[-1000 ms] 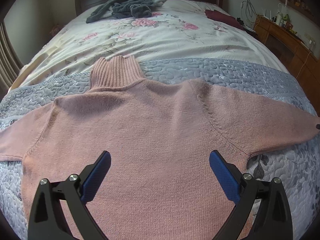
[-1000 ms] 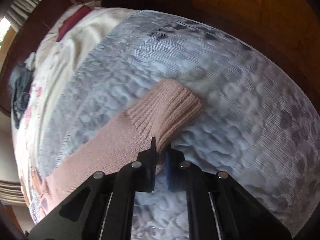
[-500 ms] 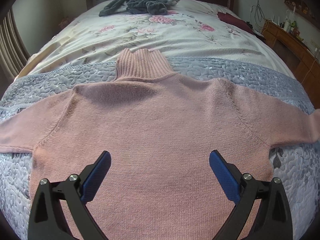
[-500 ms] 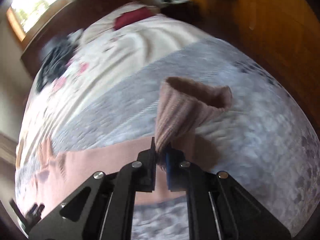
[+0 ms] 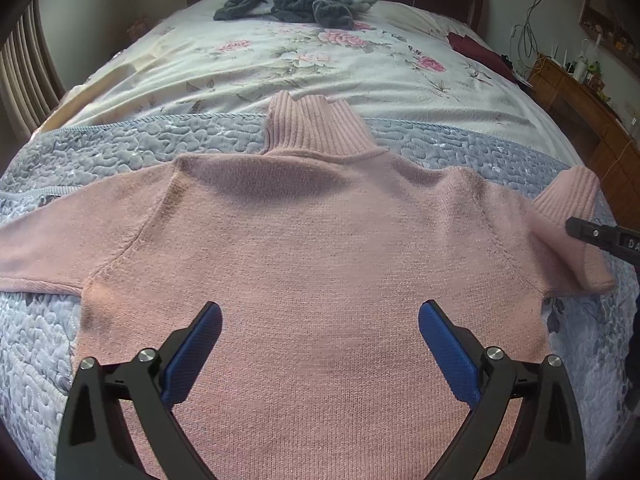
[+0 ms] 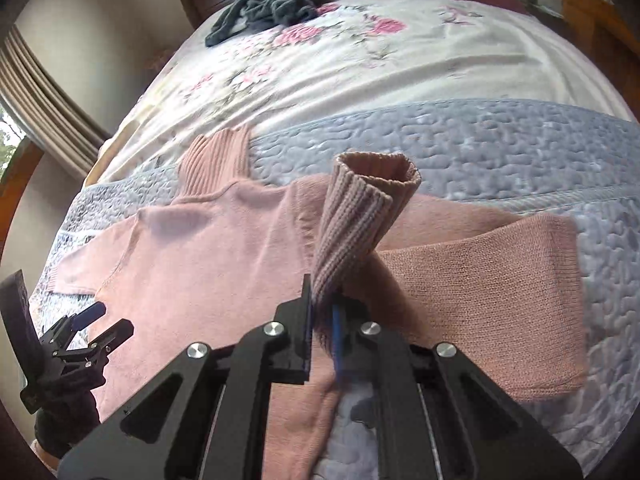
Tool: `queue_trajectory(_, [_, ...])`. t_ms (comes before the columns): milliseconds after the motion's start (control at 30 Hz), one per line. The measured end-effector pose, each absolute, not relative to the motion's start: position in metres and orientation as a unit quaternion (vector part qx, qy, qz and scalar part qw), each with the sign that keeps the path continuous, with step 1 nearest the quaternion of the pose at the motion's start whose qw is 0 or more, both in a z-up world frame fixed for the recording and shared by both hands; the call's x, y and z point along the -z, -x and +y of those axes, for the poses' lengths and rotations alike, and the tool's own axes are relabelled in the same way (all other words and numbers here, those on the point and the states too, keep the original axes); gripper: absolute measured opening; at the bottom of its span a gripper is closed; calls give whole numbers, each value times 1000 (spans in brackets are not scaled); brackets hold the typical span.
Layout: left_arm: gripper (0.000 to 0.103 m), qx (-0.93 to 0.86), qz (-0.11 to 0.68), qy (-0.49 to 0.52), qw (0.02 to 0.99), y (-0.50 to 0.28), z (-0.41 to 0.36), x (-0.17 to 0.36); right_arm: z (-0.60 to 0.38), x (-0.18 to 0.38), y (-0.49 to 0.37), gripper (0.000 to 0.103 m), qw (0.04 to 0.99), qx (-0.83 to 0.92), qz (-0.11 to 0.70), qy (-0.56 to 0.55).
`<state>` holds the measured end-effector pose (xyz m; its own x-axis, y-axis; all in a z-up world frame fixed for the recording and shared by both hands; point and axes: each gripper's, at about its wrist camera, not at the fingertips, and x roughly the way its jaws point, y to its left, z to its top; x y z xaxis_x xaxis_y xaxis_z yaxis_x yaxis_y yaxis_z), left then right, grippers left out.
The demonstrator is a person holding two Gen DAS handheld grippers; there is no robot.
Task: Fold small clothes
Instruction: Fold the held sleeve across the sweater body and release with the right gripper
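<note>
A pink turtleneck sweater [image 5: 312, 248] [image 6: 208, 256] lies flat on the grey quilted blanket [image 5: 120, 148], collar toward the headboard. My left gripper [image 5: 320, 320] hovers open over the sweater's lower body, touching nothing; it also shows at the left edge of the right wrist view as the left gripper [image 6: 90, 322]. My right gripper [image 6: 322, 312] is shut on the ribbed cuff [image 6: 360, 216] of the right sleeve, which is lifted and doubled back over itself toward the body. In the left wrist view that folded sleeve [image 5: 568, 232] sits at the right with the right gripper's tip [image 5: 600, 236] beside it.
A dark grey garment pile [image 5: 292, 2] [image 6: 272, 8] lies near the headboard on the floral bedspread [image 5: 320, 64]. A dark red cloth [image 5: 476, 50] is at the far right of the bed. A wooden dresser [image 5: 592, 112] stands to the right, curtains [image 6: 44, 108] to the left.
My right gripper lifted the sleeve cuff off the blanket and carried it inward, doubling the sleeve over. The left gripper stayed open and drifted left relative to the sweater.
</note>
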<state>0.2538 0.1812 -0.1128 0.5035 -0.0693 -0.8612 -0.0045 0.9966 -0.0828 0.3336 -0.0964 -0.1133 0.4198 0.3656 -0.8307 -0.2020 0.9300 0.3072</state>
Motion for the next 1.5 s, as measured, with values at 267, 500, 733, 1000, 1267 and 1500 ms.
queue_trajectory(267, [99, 36, 505, 59, 861, -260, 172, 113, -50, 154, -333, 16, 815, -181, 550, -31])
queue_trajectory(500, [99, 57, 524, 86, 845, -270, 156, 124, -61, 149, -307, 22, 801, -228, 552, -36])
queue_trajectory(733, [99, 108, 573, 149, 799, -291, 121, 149, -102, 136, -278, 22, 808, -208, 548, -55])
queue_trajectory(1000, [91, 134, 624, 196, 745, -312, 79, 182, -148, 139, -256, 23, 813, -178, 548, -81])
queue_trajectory(1267, [10, 141, 624, 237, 731, -322, 77, 182, -170, 138, -251, 25, 819, -152, 545, -99])
queue_trajectory(1500, [9, 133, 554, 251, 782, -302, 137, 133, -178, 126, -250, 30, 826, -145, 534, -107])
